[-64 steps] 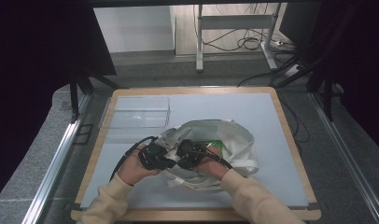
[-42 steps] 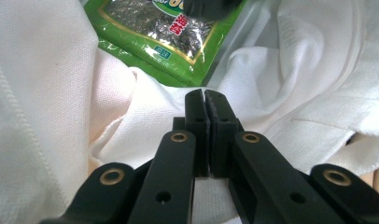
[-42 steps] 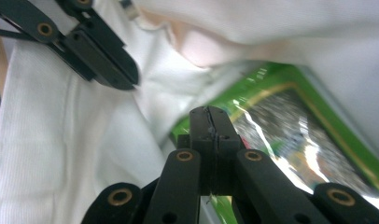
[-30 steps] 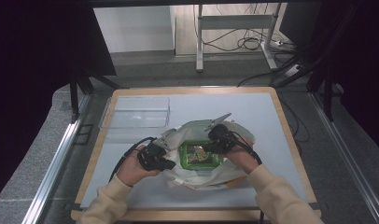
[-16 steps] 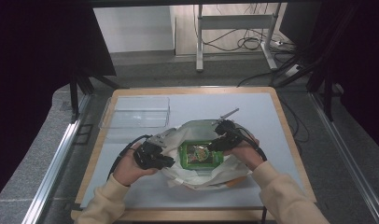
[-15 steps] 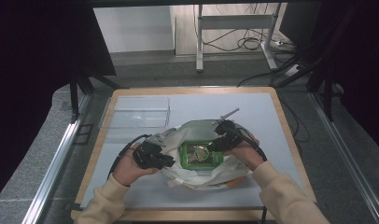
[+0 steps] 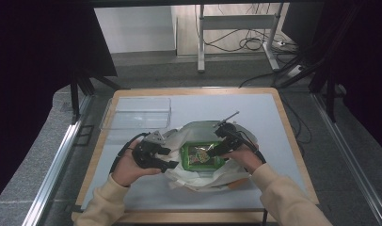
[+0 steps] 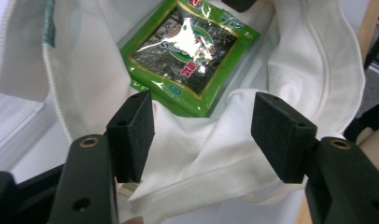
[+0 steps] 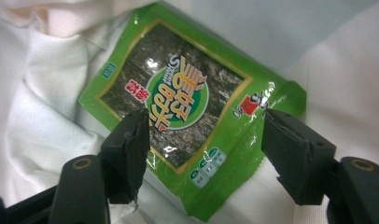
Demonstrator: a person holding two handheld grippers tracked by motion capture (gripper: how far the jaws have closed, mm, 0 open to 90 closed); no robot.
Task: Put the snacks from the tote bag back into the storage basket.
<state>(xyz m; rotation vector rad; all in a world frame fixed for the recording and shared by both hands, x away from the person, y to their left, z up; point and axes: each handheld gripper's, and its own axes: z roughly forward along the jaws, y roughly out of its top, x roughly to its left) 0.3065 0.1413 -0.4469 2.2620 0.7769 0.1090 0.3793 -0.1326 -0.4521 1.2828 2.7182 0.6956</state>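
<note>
**Seaweed pack lying in open white bag**

Inside the white cloth bag [image 7: 205,176], mouth spread wide: one green snack packet [image 7: 201,154], flat, face up, dark seaweed showing through its clear window. On the packet, per right gripper view: round green logo w/ large yellow-white East Asian characters, small Latin word above them too blurred to read; red label w/ white characters at one corner, red-black mark at another, small green badges along one edge. Shiny glare across the window in left gripper view.

At the bag's left edge: left gripper [image 7: 166,157], jaws well apart, straddling the folded hem of the bag, pads not pressed on cloth as far as visible; nothing gripped. Left hand [image 7: 128,167] behind it.

Over the packet's right side: right gripper [image 7: 216,149], jaws wide apart, one either side of the packet's lower half, holding nothing; contact w/ packet can't be told. Right hand [image 7: 243,157] resting on the bag's right rim.

Beyond the bag, toward far-left of the table [image 7: 274,117]: clear plastic tray [image 7: 137,113], looks empty.
</note>
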